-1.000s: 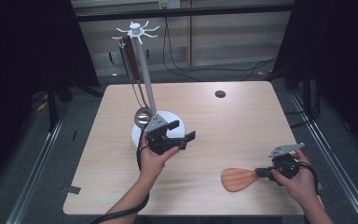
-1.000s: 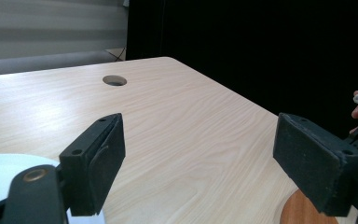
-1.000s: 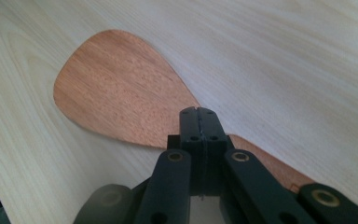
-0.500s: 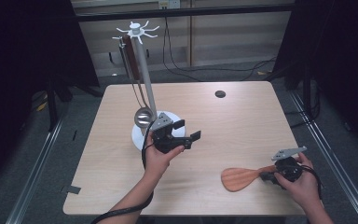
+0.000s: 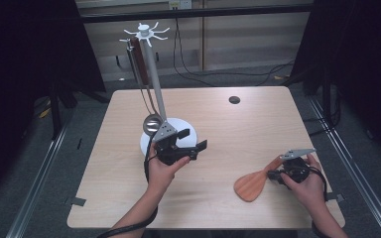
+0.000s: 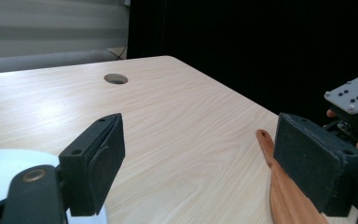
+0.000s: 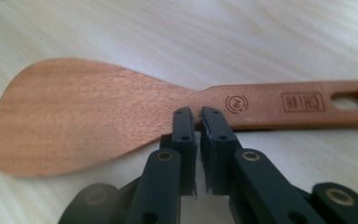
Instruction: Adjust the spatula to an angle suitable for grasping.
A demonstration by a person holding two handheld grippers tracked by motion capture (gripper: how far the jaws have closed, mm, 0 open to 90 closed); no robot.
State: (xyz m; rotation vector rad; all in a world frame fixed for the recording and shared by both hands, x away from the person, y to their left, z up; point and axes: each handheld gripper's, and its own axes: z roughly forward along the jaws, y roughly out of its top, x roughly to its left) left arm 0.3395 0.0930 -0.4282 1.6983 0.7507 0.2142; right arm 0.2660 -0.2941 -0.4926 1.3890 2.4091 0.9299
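While the right gripper point(image 5: 277, 174) sits low over the near right part of the table point(image 5: 218, 119), its jaws have just been opening a little from a tight clamp. In the right gripper view the two black pads stand almost together with a thin slit between them, their tips point(image 7: 196, 116) at the neck of the wooden spatula point(image 7: 121, 116), right at its near edge. Whether the pads still pinch the wood cannot be told from that view; the edge of the spatula seems to lie just at or under the tips. The spatula point(image 5: 255, 181) lies flat on the tabletop, blade toward the person's left and handle toward the right, with a printed mark and a slotted hole near the handle's end. From above, its handle runs under the grey plate on top of the right gripper.

Farther left, the left gripper point(image 5: 192, 143) is held just above the table in front of a white round base point(image 5: 186, 126). Its jaws are spread wide with nothing between them, and its own camera looks across bare wood between the two pads point(image 6: 98, 163) toward the spatula's handle point(image 6: 266, 145) and the other hand.

From the white base rises a pole point(image 5: 155, 84) with a ring of hooks at the top. A ladle point(image 5: 152, 123) hangs from one hook, its bowl just above the base and close behind the left gripper. A small round hole point(image 5: 234, 99) sits in the far part of the table.
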